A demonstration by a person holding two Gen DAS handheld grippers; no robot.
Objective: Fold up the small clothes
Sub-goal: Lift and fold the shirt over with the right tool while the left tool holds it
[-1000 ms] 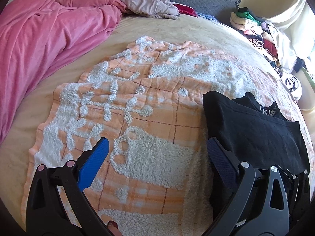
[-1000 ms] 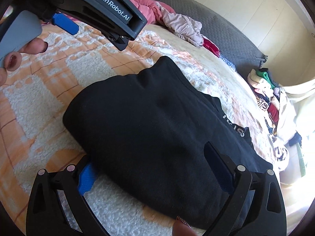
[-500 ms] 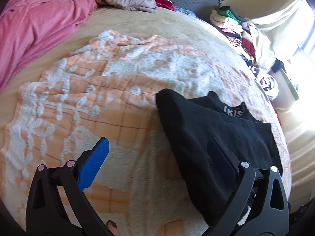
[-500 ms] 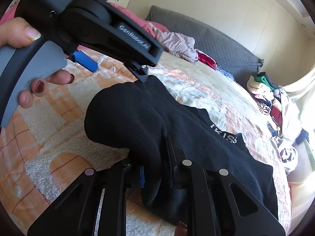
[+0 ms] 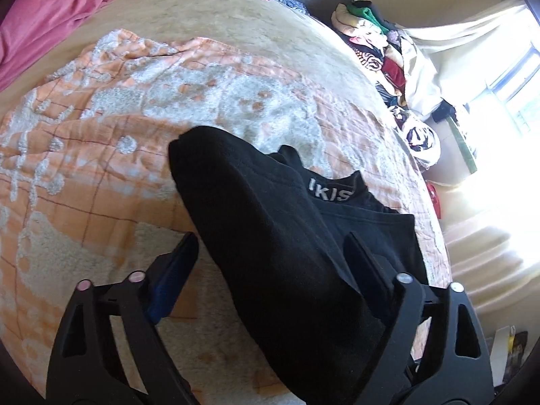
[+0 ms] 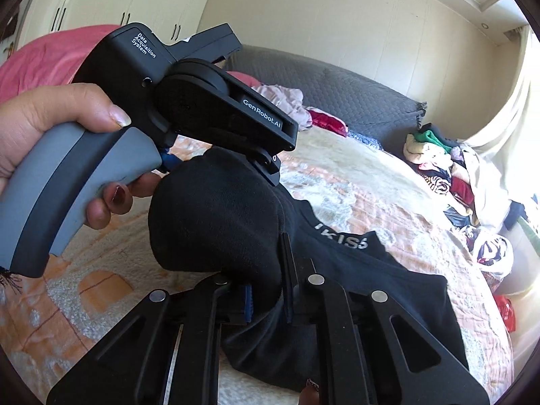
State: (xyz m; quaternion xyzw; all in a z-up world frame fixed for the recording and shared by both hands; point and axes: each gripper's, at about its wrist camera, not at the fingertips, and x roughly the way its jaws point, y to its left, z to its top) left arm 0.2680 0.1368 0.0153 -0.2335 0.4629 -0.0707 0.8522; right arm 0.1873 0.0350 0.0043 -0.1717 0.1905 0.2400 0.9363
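A black garment with white lettering on its waistband lies on an orange and white blanket on the bed. My left gripper is open, its jaws on either side of the garment's near fold. My right gripper is shut on the black garment and lifts its folded edge off the blanket. The left gripper's body shows in the right wrist view, just above that raised fold.
A pink duvet lies at the far left of the bed. A grey pillow and loose clothes sit at the head. A pile of clothes is stacked at the right beside a bright window.
My right gripper closed on the black garment and raised its edge. My left gripper swung right until its open jaws straddle the garment.
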